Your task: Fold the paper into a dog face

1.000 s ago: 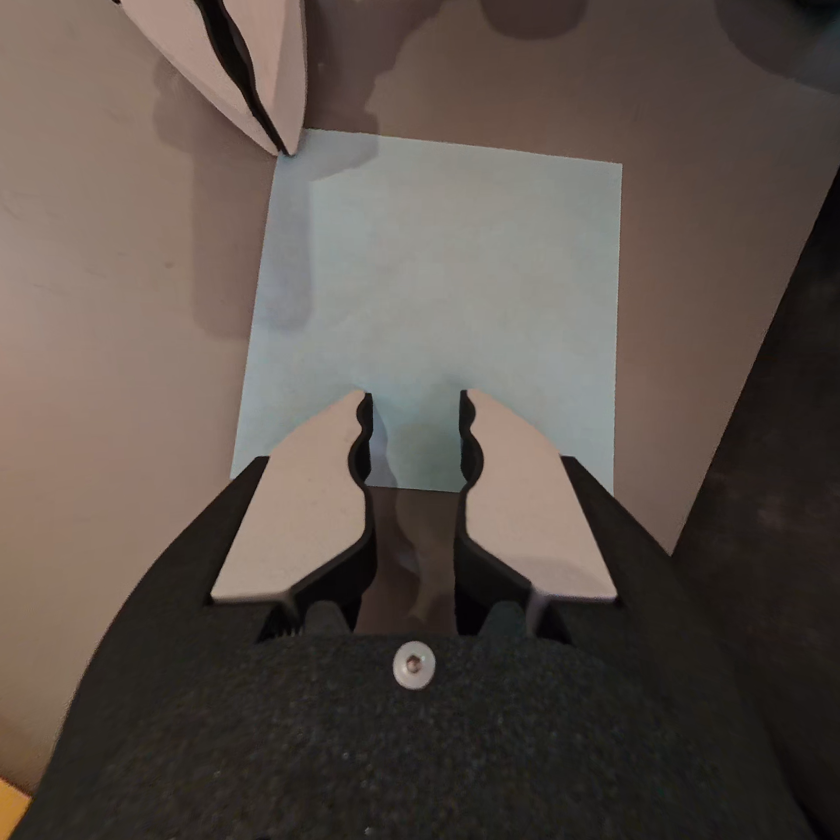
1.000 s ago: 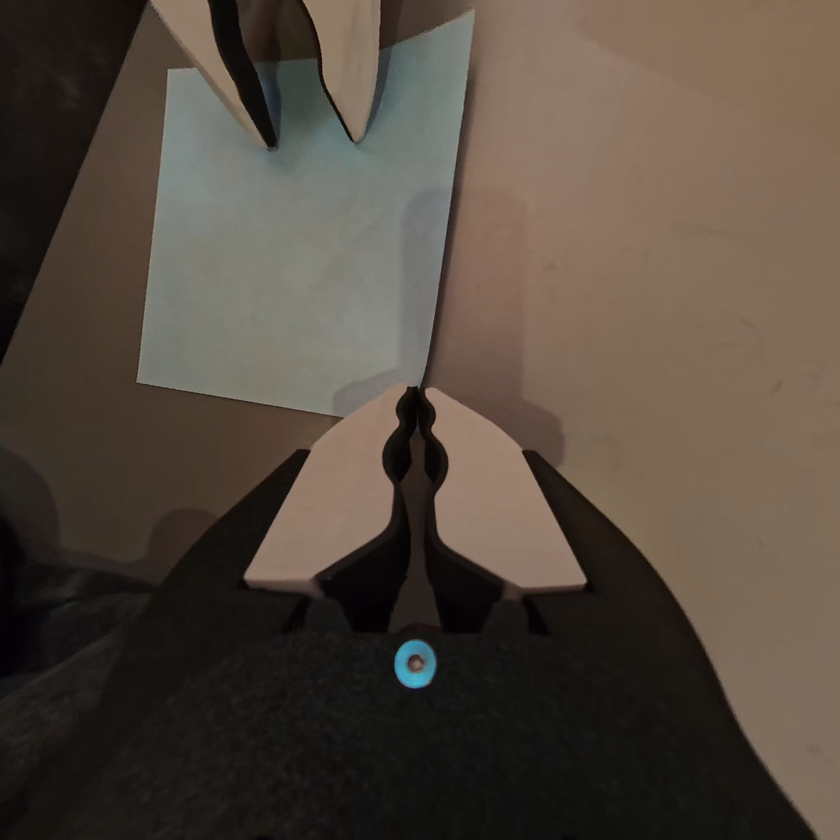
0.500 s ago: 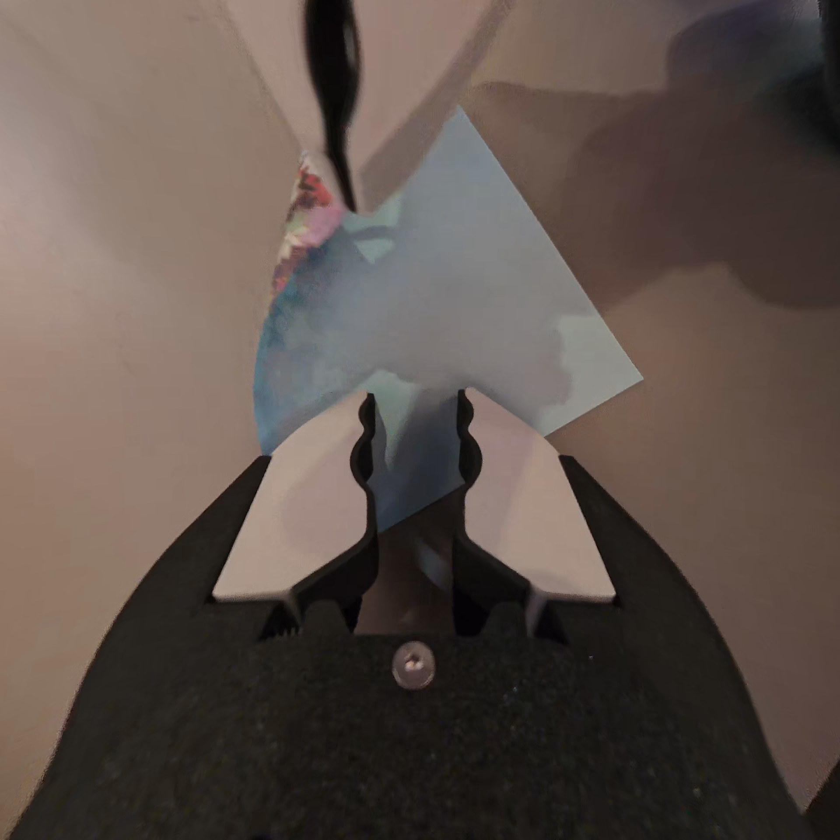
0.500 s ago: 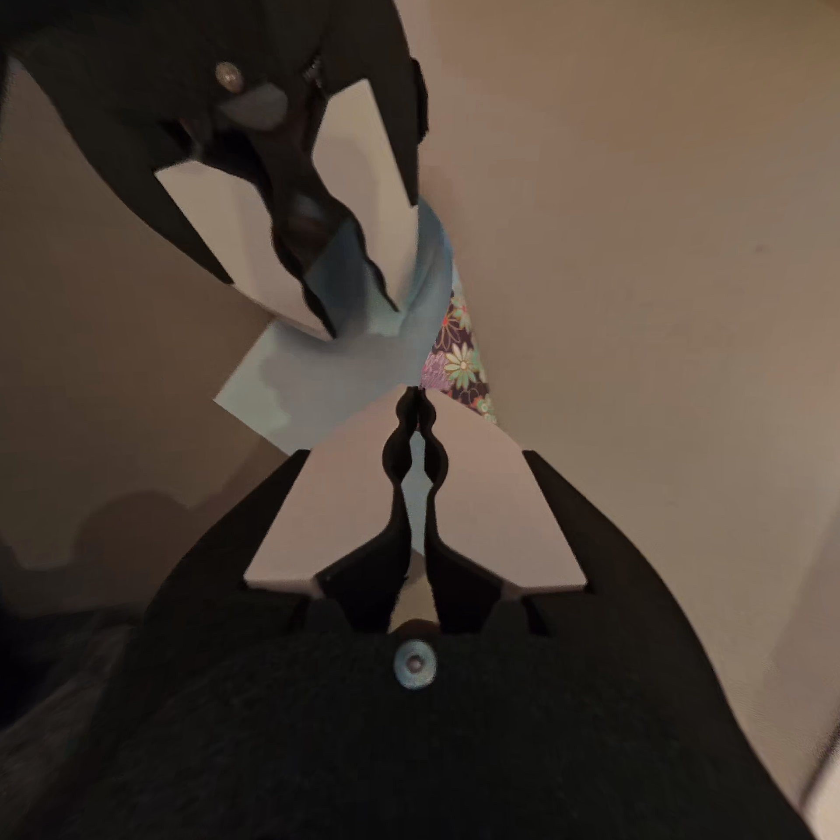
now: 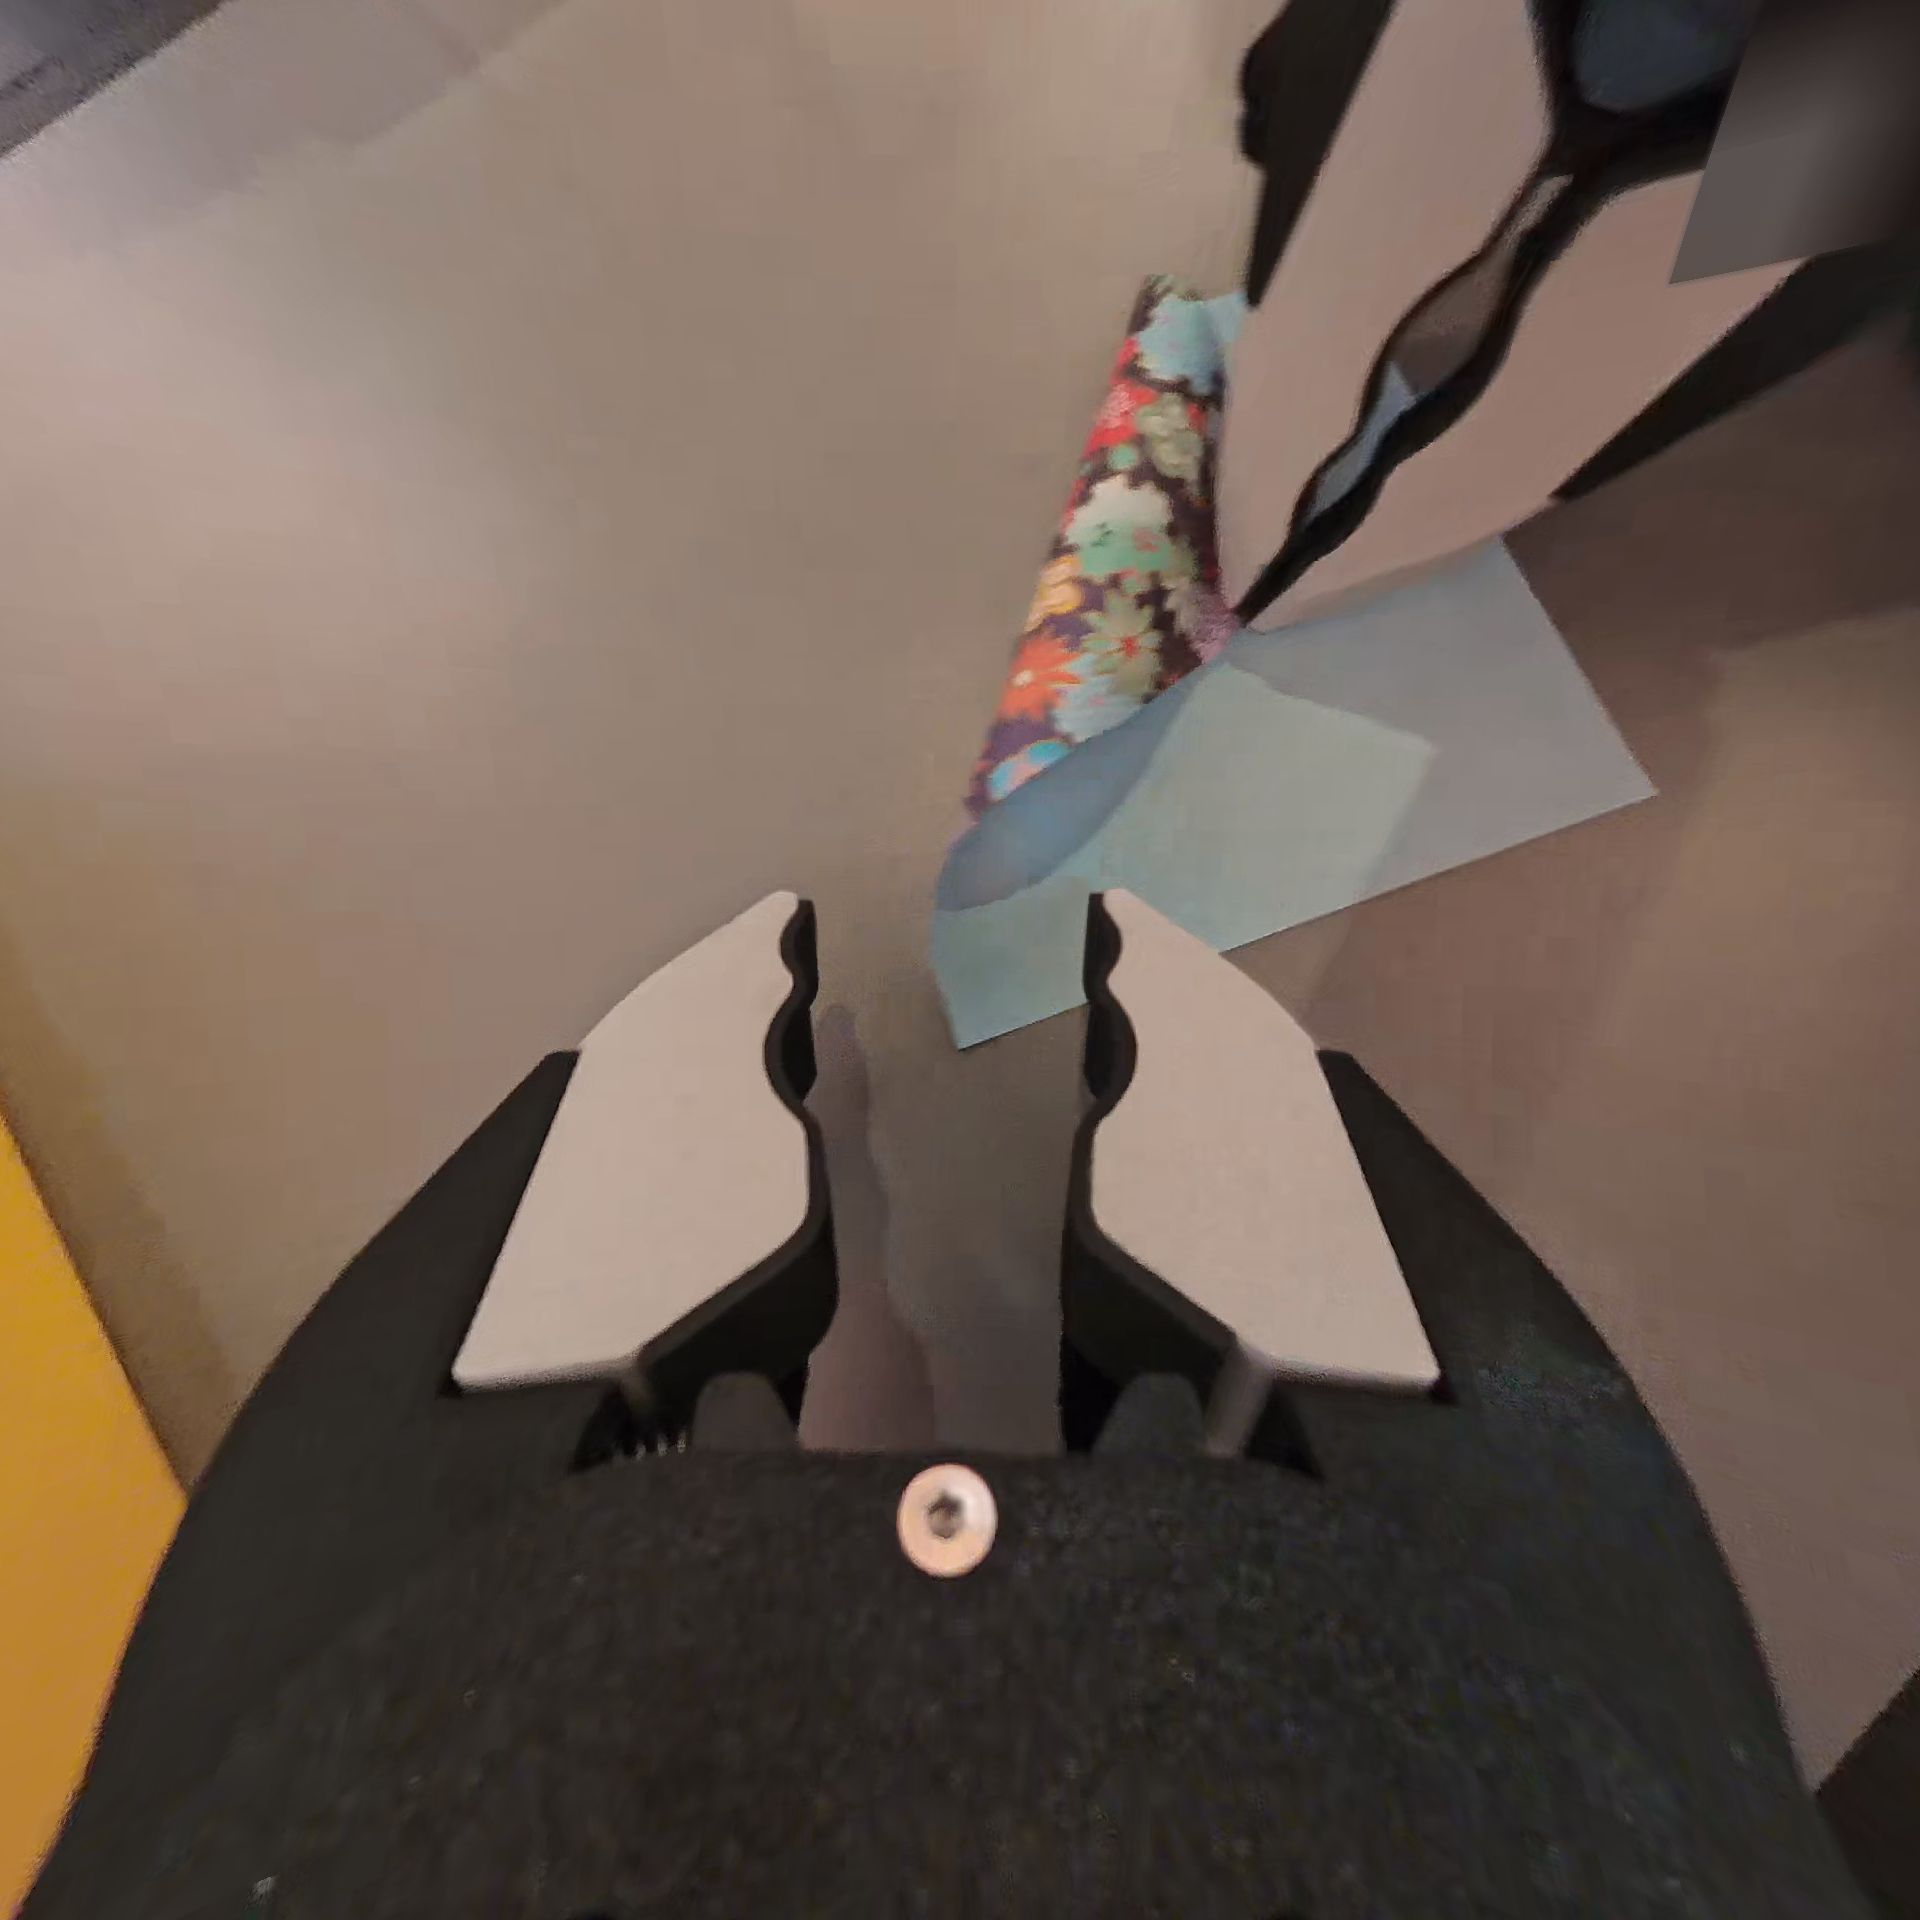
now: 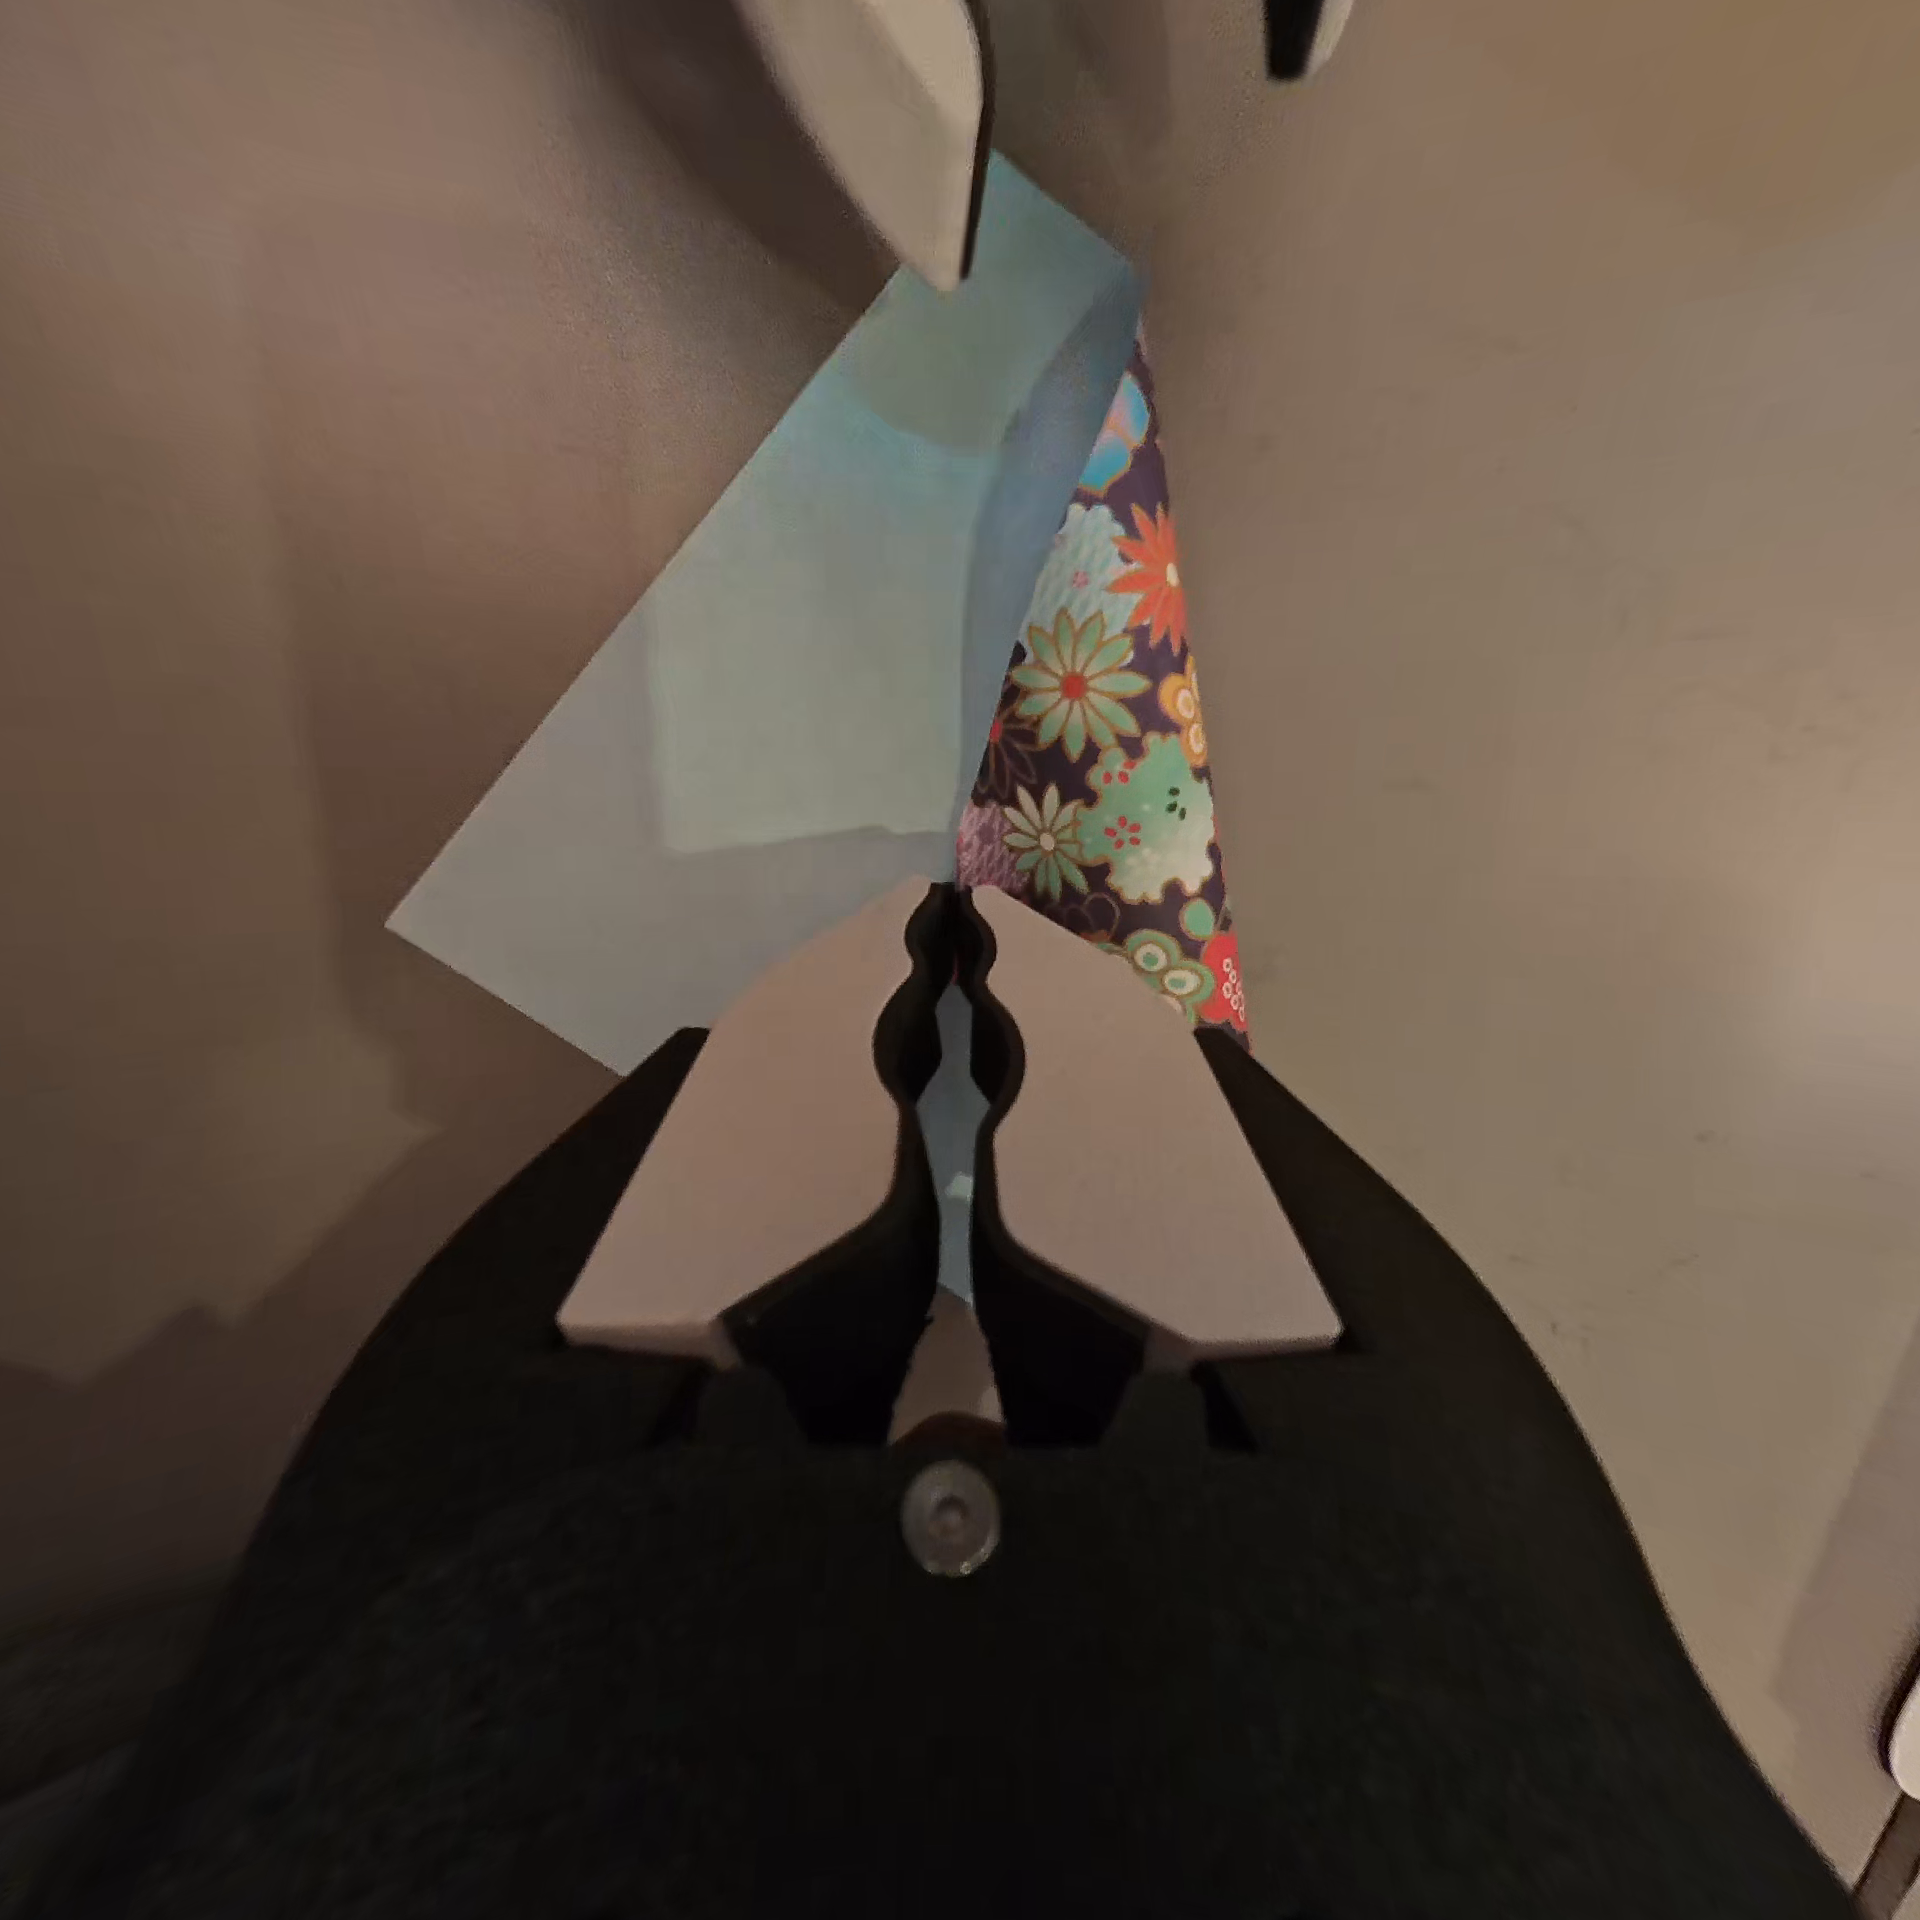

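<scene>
The paper (image 5: 1299, 790) is light blue on top, with a flowered underside (image 5: 1122, 551). It lies partly on the beige table (image 5: 520, 520). My right gripper (image 6: 951, 894) is shut on one corner and holds it up, so that side curls and shows the flowered face (image 6: 1122, 727). The blue face (image 6: 810, 675) slopes down to the table. The right gripper also shows at the upper right of the left wrist view (image 5: 1247, 608). My left gripper (image 5: 948, 914) is open and empty at the paper's near corner, with its right fingertip (image 5: 1132, 956) over the edge. It shows at the top of the right wrist view (image 6: 1117, 177).
A yellow object (image 5: 62, 1351) sits at the left edge of the left wrist view. The table's edge and a dark area (image 5: 1870, 1766) lie at the lower right. A pale object (image 6: 1907, 1714) shows at the right edge of the right wrist view. Some 10 cm of space lies between my two pairs of fingers.
The paper lay flat a second ago. My right gripper has lifted its corner higher, showing more of the flowered side. My left gripper has shifted left, off the sheet's middle to its near corner.
</scene>
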The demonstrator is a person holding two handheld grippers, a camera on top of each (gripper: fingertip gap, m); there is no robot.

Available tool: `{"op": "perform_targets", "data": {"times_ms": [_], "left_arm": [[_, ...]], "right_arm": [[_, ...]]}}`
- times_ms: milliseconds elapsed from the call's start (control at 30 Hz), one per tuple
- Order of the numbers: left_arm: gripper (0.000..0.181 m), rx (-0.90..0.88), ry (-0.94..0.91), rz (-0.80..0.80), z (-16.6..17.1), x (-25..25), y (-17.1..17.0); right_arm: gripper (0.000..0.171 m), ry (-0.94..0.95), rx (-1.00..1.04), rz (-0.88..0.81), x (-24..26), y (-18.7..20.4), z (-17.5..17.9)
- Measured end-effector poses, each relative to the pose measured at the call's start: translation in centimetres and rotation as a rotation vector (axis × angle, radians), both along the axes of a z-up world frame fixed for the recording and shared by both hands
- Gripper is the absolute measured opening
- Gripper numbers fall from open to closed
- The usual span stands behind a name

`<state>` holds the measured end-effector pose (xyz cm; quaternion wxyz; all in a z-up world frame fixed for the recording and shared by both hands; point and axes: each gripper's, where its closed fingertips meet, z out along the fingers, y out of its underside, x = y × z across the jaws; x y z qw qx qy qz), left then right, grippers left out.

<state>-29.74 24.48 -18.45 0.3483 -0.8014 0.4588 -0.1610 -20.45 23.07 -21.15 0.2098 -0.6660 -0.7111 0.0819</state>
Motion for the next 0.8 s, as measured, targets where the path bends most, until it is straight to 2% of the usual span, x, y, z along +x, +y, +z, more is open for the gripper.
{"op": "perform_targets", "data": {"times_ms": [167, 267, 433, 667, 800], "left_arm": [[0.049, -0.029, 0.023, -0.12, -1.1, 0.5, 0.2], [0.035, -0.025, 0.081, -0.156, -2.3, 0.9, 0.1], [0.004, -0.035, 0.067, -0.132, -2.5, 1.3, 0.0], [0.0, 0.07, 0.111, -0.052, -2.4, 1.1, -0.1], [0.0, 0.104, 0.112, -0.035, -2.3, 1.4, -0.7]], "right_arm": [[0.0, 0.019, 0.038, 0.027, -0.1, 0.1, 0.0], [0.0, 0.019, 0.081, 0.041, -0.2, 0.3, 0.0], [0.0, 0.061, 0.098, 0.015, -0.8, 0.4, 0.5], [0.0, 0.131, 0.065, -0.036, -0.9, -2.0, 1.7], [0.0, 0.125, 0.055, -0.073, -1.0, -3.7, 1.1]]}}
